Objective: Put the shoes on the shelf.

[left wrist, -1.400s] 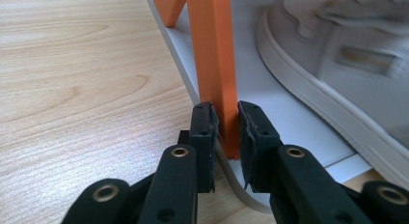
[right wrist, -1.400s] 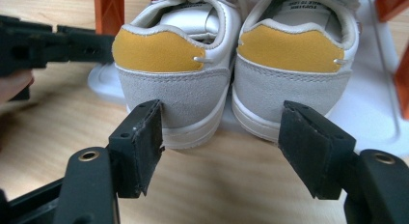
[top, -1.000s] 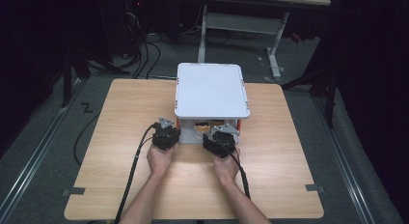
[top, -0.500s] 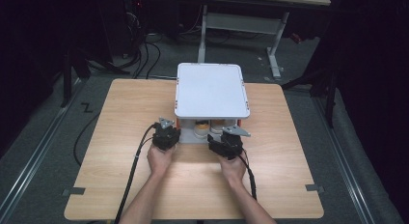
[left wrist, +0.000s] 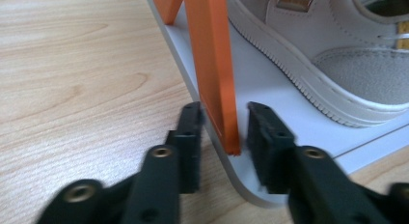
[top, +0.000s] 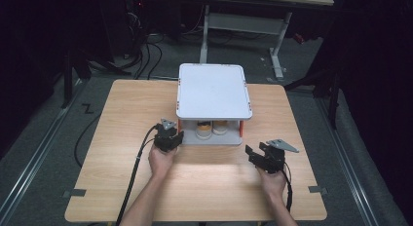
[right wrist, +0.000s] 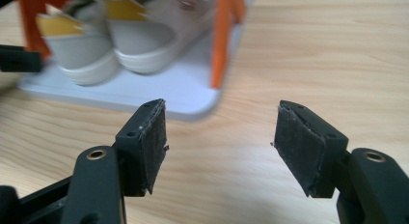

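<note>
A white two-tier rack point(top: 213, 89) on orange posts stands mid-table, with a pair of pale shoes point(top: 212, 128) on its lower shelf point(left wrist: 260, 89). My left gripper point(top: 173, 134) is at the rack's front-left corner. Its jaws have just been opening, and in the left gripper view the left gripper point(left wrist: 222, 122) straddles the orange post point(left wrist: 212, 64) with a gap on one side. My right gripper point(top: 255, 150) hovers over bare wood to the right of the rack's front edge. In the right gripper view the right gripper point(right wrist: 219, 132) is open and empty, facing the shoes point(right wrist: 135, 35) and another orange post point(right wrist: 221, 45).
The wooden table point(top: 122, 119) has free room on both sides of the rack and in front of it. Cables trail from both grippers toward the near edge. Dark floor, cables and a desk frame point(top: 243, 21) lie beyond the table.
My right gripper has pulled away from the rack's front edge, moving right and toward the person. The left hand has stayed at the front-left post.
</note>
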